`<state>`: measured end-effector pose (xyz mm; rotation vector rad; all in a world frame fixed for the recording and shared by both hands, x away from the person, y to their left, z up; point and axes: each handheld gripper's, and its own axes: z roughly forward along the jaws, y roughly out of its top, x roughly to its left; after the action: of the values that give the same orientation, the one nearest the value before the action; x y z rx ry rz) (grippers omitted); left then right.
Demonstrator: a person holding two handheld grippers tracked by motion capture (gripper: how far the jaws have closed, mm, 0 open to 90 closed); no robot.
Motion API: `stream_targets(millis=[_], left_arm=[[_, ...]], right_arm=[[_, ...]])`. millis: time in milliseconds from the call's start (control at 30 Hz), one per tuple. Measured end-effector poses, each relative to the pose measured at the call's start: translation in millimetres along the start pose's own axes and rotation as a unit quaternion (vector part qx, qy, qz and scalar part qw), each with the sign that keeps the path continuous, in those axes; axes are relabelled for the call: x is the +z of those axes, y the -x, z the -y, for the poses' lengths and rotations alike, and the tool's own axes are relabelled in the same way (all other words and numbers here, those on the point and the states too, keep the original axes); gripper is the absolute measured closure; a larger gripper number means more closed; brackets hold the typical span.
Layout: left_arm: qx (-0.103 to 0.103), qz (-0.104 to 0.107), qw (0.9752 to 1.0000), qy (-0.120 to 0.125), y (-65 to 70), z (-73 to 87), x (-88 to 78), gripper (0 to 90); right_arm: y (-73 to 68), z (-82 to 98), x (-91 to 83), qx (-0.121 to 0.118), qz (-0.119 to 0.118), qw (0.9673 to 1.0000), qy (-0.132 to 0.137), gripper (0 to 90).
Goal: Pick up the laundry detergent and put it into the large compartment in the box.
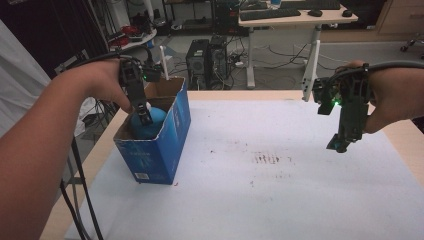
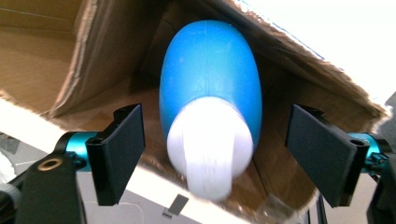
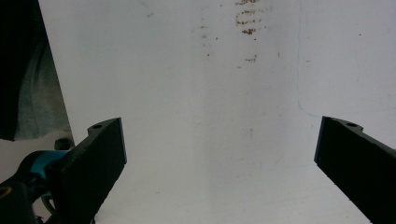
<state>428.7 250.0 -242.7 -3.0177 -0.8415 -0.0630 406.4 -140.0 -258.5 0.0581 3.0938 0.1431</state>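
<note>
A: High view first. What's in hand?

B: Smooth blue plastic bottle w/ white rounded cap [image 1: 148,121], lying inside open-topped blue printed cardboard box [image 1: 160,150] at table's left edge. Matte brown inside the box walls, torn top rim.

A: Left gripper?

B: Left gripper [image 1: 143,111] poised over the box mouth, tips at the bottle's cap end. Jaw gap too small to judge there.

A: Table?

B: White paper-like sheet [image 1: 260,200] over pale wood tabletop [image 1: 405,145]; faint reddish-brown smudges [image 1: 265,159] mid-sheet. Right gripper [image 1: 341,142] hanging above the sheet's right side, well apart from box, green light on its body. Beyond the table: black PC tower [image 1: 207,57], white-legged desk [image 1: 300,20] w/ keyboard.

A: Left gripper view?

B: Left gripper [image 2: 212,149] released: flat black matte pads either side of the bottle [image 2: 210,93], clear gaps both sides, no contact. Cap [image 2: 210,144] glossy white, bulging toward the camera, slightly blurred. Bottle body egg-shaped, wedged in a corner of the box [image 2: 56,56]; creased brown walls, frayed edge. Nothing between pads and bottle.

A: Right gripper view?

B: Right gripper [image 3: 219,154] wide open, empty. Just the white sheet [image 3: 187,93] below, same speckled smudges [image 3: 245,18] near top. Dark fabric-like shape at far left, can't tell what.
</note>
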Motion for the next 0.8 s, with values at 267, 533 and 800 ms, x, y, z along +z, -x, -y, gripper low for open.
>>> stream_targets(millis=[267,533,800], left_arm=[[0.011,-0.004,0.9999,0.004,10.2,-2.9,-26.1,16.4],[0.07,-0.002,0.9975,0.006,37.4,-19.8,-45.4,10.9],[0.137,-0.004,0.9906,0.002,69.8,-50.6,-52.5,6.9]], right_arm=[[-1.5,1.6,-2.5,0.001,0.002,1.0,0.002,1.2],[-2.0,1.3,-3.3,-0.001,0.003,1.0,0.006,1.2],[-2.6,-1.3,-2.9,-0.004,0.002,1.0,0.007,1.2]])
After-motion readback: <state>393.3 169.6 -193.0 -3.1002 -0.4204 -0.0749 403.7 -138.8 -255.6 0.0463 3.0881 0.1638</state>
